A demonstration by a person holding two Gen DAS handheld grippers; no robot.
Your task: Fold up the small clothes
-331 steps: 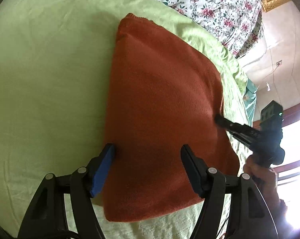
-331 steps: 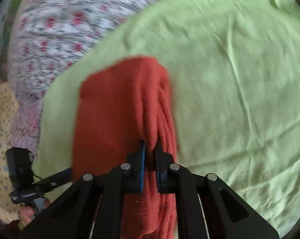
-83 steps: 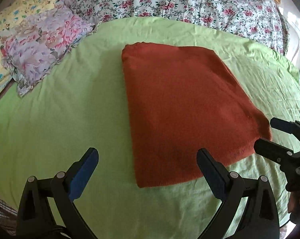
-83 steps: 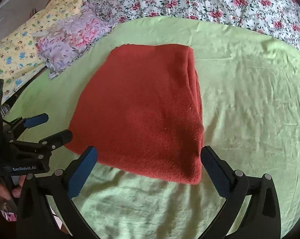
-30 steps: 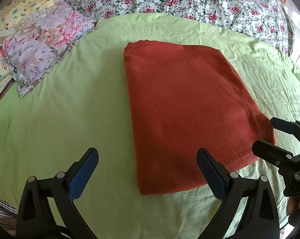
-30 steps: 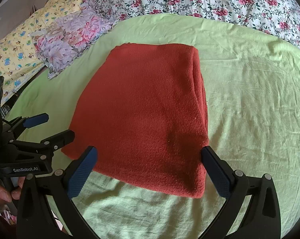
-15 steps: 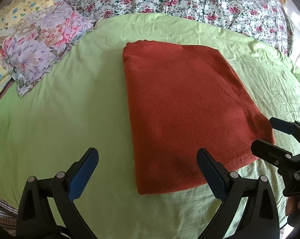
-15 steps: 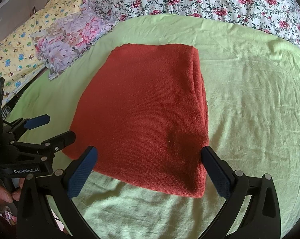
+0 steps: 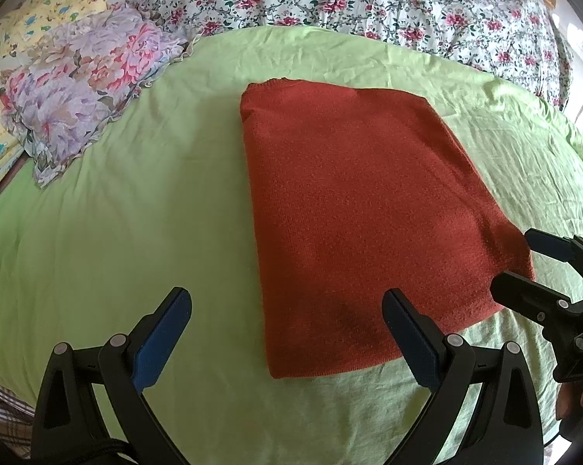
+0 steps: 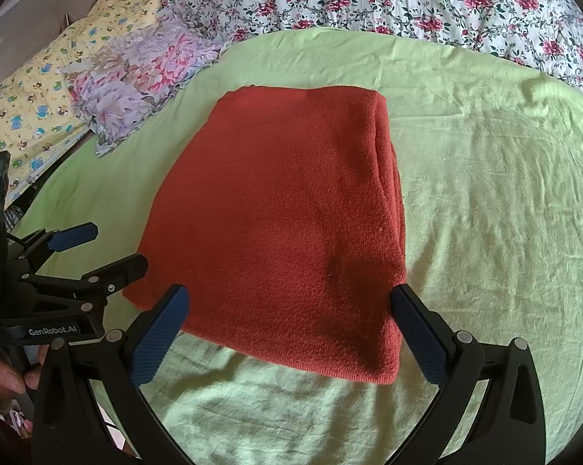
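Note:
A rust-red knitted garment lies folded into a flat rectangle on the light green sheet. It also shows in the right wrist view, with its folded layers stacked along its right edge. My left gripper is open and empty, held above the garment's near left corner. My right gripper is open and empty, above the garment's near edge. Each gripper shows in the other's view, the right one at the garment's right corner, the left one at its left corner.
A purple floral pillow lies at the far left beside a yellow patterned one. A white bedcover with red flowers runs along the back. The green sheet stretches to the garment's right.
The garment went from being held and folded to lying flat, and both grippers let go and opened. Over the last second both grippers have stayed nearly still.

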